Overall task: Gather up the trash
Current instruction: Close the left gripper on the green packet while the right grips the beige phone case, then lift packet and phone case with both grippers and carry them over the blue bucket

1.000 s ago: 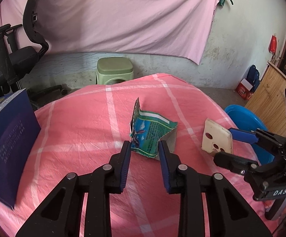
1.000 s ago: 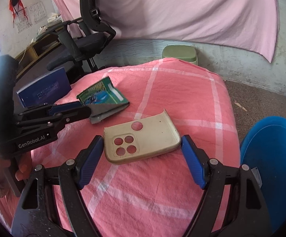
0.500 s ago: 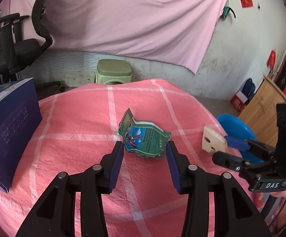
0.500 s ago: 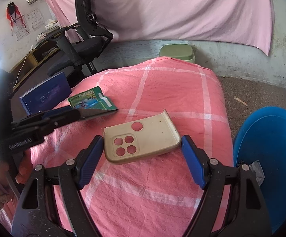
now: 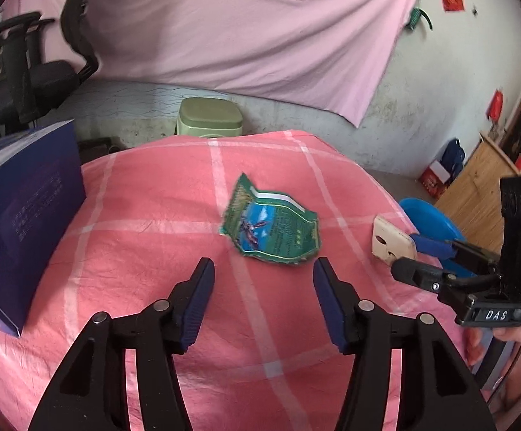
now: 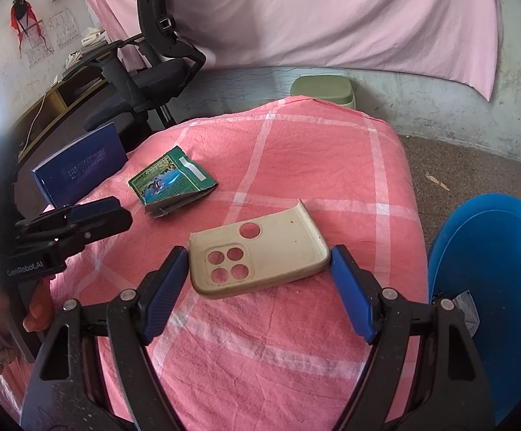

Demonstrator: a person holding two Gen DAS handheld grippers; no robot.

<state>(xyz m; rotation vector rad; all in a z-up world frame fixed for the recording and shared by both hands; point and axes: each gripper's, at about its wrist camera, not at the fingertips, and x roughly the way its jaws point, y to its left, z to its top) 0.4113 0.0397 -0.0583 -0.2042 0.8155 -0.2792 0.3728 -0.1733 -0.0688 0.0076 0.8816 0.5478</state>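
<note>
**Packet let go, case lined up**

Pink-checked cloth (image 5: 145, 237), wrinkled, under a hanging pink sheet. The left gripper (image 5: 263, 273) has just been opening and now stands half-wide and empty: the green snack packet (image 5: 273, 231), crinkly foil that was between its pads, lies flat just beyond them. The right gripper (image 6: 258, 269) gapes around the cream phone case (image 6: 264, 255), rubbery, not pinching. The blue bin (image 6: 490, 287) waits beside; collection seems unfinished.

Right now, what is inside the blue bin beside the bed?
In the blue bin, one crumpled grey scrap shows near its rim. The bottom is hidden behind the right hand-held gripper.
</note>
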